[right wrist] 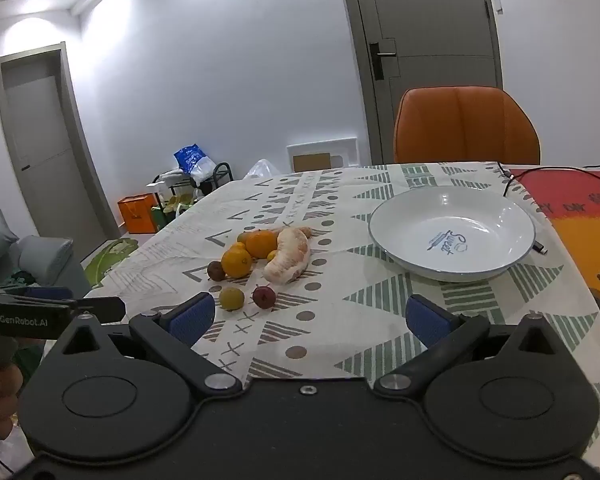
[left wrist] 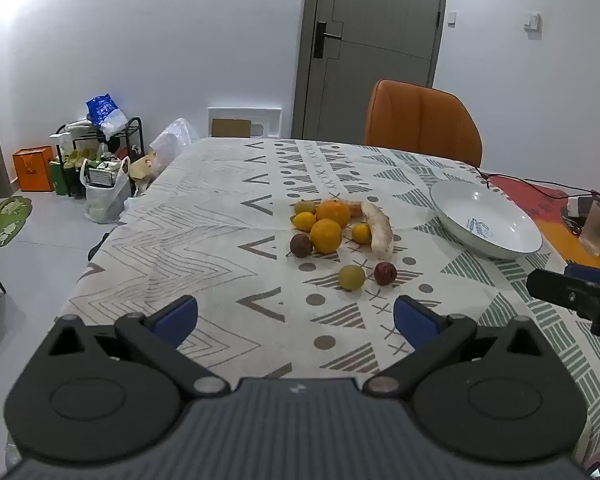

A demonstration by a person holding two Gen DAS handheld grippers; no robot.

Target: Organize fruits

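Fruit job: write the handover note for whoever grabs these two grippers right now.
Left gripper: open, empty, above the tablecloth short of the fruit.
Right gripper: open, empty, also short of the fruit.
Fruit: all loose in one cluster on the tablecloth: two oranges, small yellow citrus, a peeled pomelo segment, a dark round fruit; nearest the grippers, a yellow-green fruit and a red one.
White bowl: empty, right of the cluster.
Done: nothing moved yet.
Left: every piece, presumably into the bowl; the two nearest look easiest to start with.
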